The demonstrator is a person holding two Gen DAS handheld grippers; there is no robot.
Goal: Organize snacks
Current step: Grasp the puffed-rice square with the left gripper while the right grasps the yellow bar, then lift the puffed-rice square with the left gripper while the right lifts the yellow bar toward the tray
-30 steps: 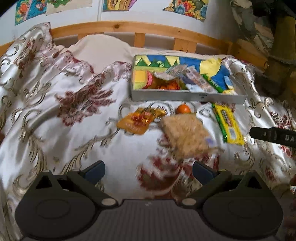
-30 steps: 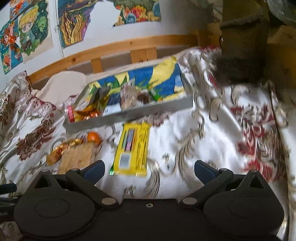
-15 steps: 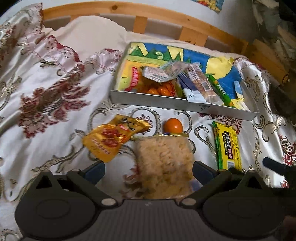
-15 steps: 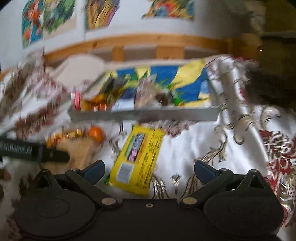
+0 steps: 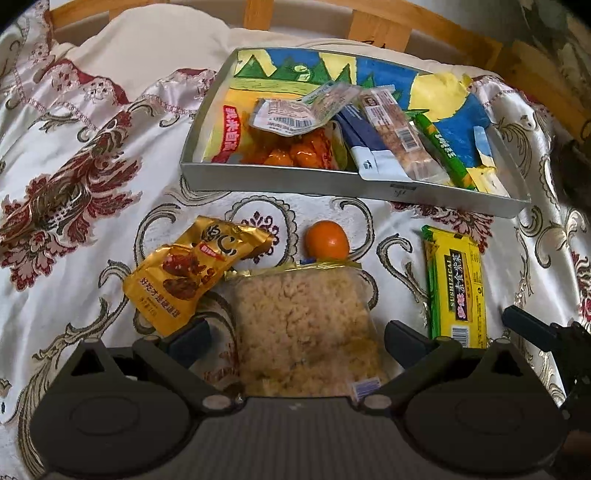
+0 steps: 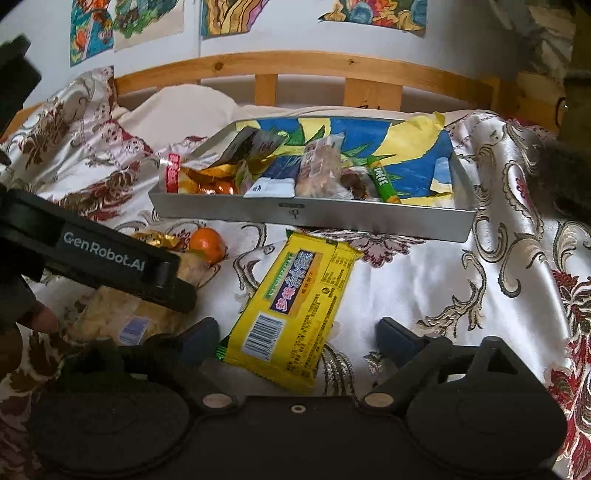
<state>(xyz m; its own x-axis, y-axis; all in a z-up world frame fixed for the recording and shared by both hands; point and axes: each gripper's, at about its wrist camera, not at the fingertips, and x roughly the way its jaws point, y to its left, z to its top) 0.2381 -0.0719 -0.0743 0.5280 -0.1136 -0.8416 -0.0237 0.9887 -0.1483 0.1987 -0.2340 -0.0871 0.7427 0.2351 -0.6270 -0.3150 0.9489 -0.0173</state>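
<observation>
A grey tray (image 5: pixel 280 179) (image 6: pixel 332 216) with several snacks lies on the bed. In front of it lie a gold snack packet (image 5: pixel 192 273), a small orange (image 5: pixel 327 240) (image 6: pixel 207 242), a clear bag of puffed rice (image 5: pixel 303 325) (image 6: pixel 122 314) and a yellow snack packet (image 5: pixel 456 291) (image 6: pixel 295 306). My left gripper (image 5: pixel 295 341) is open, its fingers on either side of the rice bag's near end. My right gripper (image 6: pixel 295 334) is open around the yellow packet's near end. A left finger (image 6: pixel 110 262) crosses the right wrist view.
The bed has a glossy flowered cover (image 5: pixel 74 177) and a wooden headboard (image 6: pixel 303 66). A cream pillow (image 5: pixel 155 44) lies behind the tray. Paintings (image 6: pixel 125 22) hang on the wall. The right gripper's finger (image 5: pixel 532 326) shows at the left wrist view's right edge.
Both grippers have moved forward and down towards the snacks. The left now straddles the rice bag and the right straddles the yellow packet. Both stay open.
</observation>
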